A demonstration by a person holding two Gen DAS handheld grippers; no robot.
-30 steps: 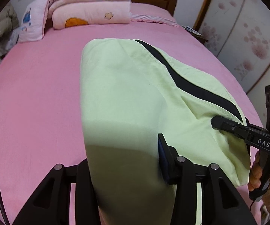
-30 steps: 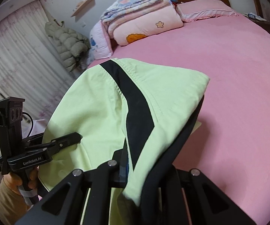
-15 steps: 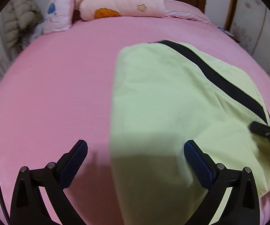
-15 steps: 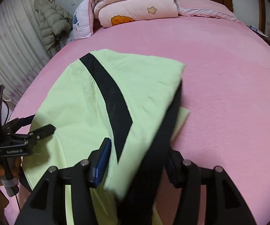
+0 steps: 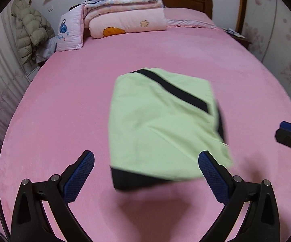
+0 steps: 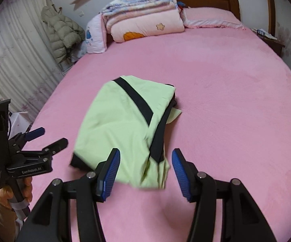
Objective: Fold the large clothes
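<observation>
Both hand-held grippers have just let go. The left hand-held gripper (image 5: 146, 173) stands wide open and empty; the right hand-held gripper (image 6: 145, 171) is partly open, gripping nothing. Just ahead of both, the light-green garment with black trim (image 5: 161, 121) now lies released as a compact bundle on the pink bed (image 5: 64, 104). This fold looks complete. No containers are visible.

Even, soft indoor lighting. Motion blur on folded garment (image 5: 161, 125); soft shadow cast toward 6 o'clock on bedsheet (image 5: 64, 100). Fisheye bending and dark vignetting noted at all edges.
</observation>
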